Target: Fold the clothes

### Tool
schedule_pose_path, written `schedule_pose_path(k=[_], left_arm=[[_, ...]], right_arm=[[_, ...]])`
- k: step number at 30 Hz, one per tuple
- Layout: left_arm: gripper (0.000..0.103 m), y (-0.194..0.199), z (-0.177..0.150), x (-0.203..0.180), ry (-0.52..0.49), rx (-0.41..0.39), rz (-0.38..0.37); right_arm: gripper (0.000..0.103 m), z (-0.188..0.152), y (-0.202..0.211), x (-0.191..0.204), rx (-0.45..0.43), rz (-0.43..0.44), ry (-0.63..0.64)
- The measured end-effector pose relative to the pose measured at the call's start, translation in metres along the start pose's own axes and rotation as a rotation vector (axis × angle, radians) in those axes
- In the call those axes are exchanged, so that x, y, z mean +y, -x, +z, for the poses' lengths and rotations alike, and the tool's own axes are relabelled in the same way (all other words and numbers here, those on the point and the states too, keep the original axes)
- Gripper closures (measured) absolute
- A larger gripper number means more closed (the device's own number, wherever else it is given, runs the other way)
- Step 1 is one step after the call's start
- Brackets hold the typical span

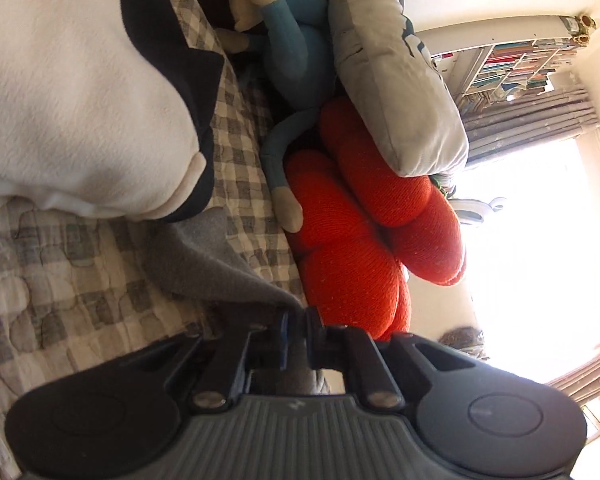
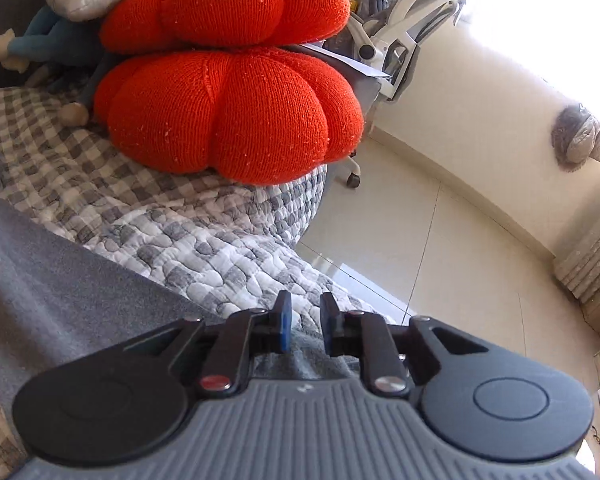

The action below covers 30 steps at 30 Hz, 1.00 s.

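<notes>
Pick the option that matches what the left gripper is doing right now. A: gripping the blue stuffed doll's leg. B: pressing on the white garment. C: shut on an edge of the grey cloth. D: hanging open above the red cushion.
C: in the left wrist view the left gripper has its jaws closed on a pulled-up corner of the grey cloth, apart from the cushion and the doll.

Grey garment (image 2: 60,280) cut off left
</notes>
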<state>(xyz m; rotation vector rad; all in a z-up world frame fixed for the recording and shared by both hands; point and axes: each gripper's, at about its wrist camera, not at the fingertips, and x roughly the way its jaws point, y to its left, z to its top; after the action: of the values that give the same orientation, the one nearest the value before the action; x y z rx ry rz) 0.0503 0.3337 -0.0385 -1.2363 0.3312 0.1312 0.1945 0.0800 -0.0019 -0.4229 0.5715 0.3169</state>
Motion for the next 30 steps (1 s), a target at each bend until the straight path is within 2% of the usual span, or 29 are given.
schedule_pose_path(k=[1, 2, 3, 4, 6, 8, 13, 15, 18, 19, 20, 22, 23, 26, 30], left_arm=[[0.096, 0.002, 0.000, -0.002, -0.009, -0.005, 0.004], [0.095, 0.004, 0.000, -0.004, -0.021, -0.013, 0.001], [0.089, 0.007, 0.002, -0.008, -0.037, -0.023, -0.007], [0.075, 0.011, 0.004, -0.012, -0.052, -0.042, -0.015], [0.057, 0.017, 0.006, -0.015, -0.067, -0.088, -0.021], [0.055, 0.020, 0.008, -0.014, -0.061, -0.101, -0.014], [0.054, 0.016, 0.010, -0.004, 0.005, -0.025, 0.035], [0.051, 0.016, 0.008, -0.004, -0.001, -0.012, 0.064], [0.048, 0.020, 0.007, -0.004, -0.010, -0.017, 0.099], [0.046, 0.021, 0.006, -0.005, -0.016, -0.018, 0.106], [0.046, 0.021, 0.006, -0.005, -0.024, -0.014, 0.113], [0.045, 0.020, 0.004, -0.004, -0.035, 0.004, 0.136], [0.045, 0.021, 0.003, -0.003, -0.031, 0.011, 0.145], [0.043, 0.027, 0.006, 0.003, 0.008, 0.004, 0.152], [0.038, 0.032, 0.008, 0.001, 0.002, -0.013, 0.151]], right_arm=[[0.048, 0.000, 0.013, -0.004, -0.018, 0.004, -0.007], [0.041, 0.000, 0.028, -0.008, -0.040, -0.002, -0.009], [0.041, -0.002, 0.044, -0.010, -0.054, 0.003, -0.016], [0.041, -0.006, 0.063, -0.012, -0.054, 0.047, -0.029], [0.041, -0.022, 0.103, -0.009, -0.046, 0.179, -0.035], [0.040, -0.047, 0.145, 0.007, -0.046, 0.320, 0.015], [0.040, -0.114, 0.218, 0.065, -0.007, 0.569, 0.150], [0.040, -0.132, 0.238, 0.082, 0.004, 0.619, 0.185], [0.040, -0.150, 0.253, 0.100, 0.031, 0.641, 0.253], [0.042, -0.156, 0.253, 0.105, 0.050, 0.620, 0.282], [0.052, -0.162, 0.249, 0.110, 0.075, 0.582, 0.314], [0.076, -0.166, 0.247, 0.108, 0.092, 0.578, 0.274], [0.101, -0.167, 0.246, 0.106, 0.096, 0.584, 0.242], [0.098, -0.166, 0.260, 0.105, 0.080, 0.605, 0.213], [0.098, -0.164, 0.282, 0.106, 0.052, 0.632, 0.189]])
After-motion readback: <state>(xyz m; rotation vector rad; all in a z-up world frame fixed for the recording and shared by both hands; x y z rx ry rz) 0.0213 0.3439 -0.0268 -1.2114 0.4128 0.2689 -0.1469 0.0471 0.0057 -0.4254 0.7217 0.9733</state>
